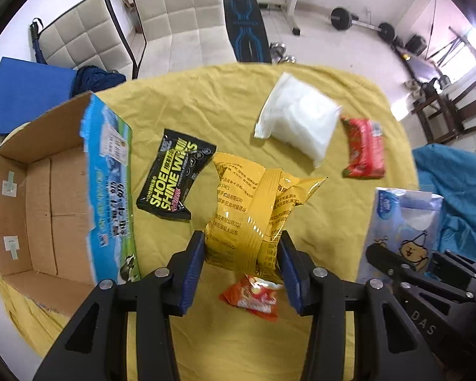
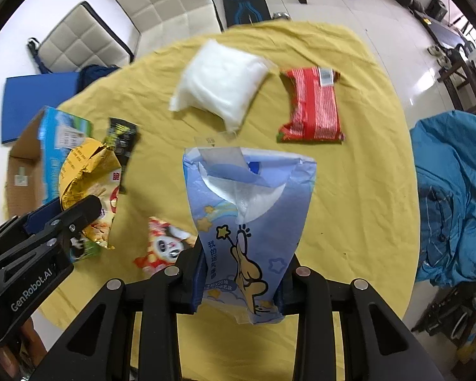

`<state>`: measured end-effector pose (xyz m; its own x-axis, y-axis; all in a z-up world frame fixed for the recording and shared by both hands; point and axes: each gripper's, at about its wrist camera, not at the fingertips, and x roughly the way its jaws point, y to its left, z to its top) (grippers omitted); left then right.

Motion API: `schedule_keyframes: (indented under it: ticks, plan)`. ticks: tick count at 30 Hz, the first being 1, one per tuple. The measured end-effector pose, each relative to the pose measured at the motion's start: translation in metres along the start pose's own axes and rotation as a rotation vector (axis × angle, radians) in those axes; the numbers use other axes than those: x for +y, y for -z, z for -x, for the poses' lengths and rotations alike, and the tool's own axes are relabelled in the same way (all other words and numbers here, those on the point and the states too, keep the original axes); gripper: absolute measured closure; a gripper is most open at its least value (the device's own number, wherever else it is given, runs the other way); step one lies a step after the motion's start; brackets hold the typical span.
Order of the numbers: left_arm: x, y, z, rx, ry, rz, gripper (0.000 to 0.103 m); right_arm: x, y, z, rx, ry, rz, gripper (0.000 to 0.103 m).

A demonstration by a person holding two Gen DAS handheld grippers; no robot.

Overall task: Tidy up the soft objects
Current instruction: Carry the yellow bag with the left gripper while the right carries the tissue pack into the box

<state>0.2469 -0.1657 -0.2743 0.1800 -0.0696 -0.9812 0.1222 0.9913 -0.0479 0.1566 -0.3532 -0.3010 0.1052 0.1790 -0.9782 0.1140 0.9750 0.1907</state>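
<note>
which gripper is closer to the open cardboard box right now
Left. The left gripper, shut on the yellow snack bag, hangs just beside the cardboard box. The right gripper, shut on the blue tissue pack, is farther off, beyond the left one.

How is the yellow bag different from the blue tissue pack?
The yellow snack bag is shiny and crinkled; the blue tissue pack is matte with cartoon drawings. The yellow snack bag looks sealed; the blue tissue pack has white tissue poking out. Both hang above the yellow cloth, each pinched in a gripper.
</note>
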Motion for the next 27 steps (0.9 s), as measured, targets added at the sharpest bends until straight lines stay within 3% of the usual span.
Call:
schedule_keyframes:
  ticks: [2,6,15,21,27]
  plan:
    - [-0.002,0.002,0.018,-0.024,0.015,0.007,0.061,0.006,-0.001,0.019,-0.02,-0.013,0.009,0.068]
    - [0.007,0.008,0.054,-0.065,0.05,0.022,0.061,0.035,-0.044,0.068,-0.051,-0.034,0.023,0.068]
    - [0.066,0.012,0.104,-0.147,0.092,0.051,0.061,0.102,-0.041,0.112,-0.127,-0.098,0.06,0.068]
    - [0.132,0.01,0.113,-0.16,0.078,0.088,0.061,0.173,-0.045,0.115,-0.131,-0.125,0.106,0.068]
    - [0.21,0.006,0.097,-0.105,0.1,0.166,0.061,0.247,-0.06,0.086,-0.097,-0.143,0.135,0.068]
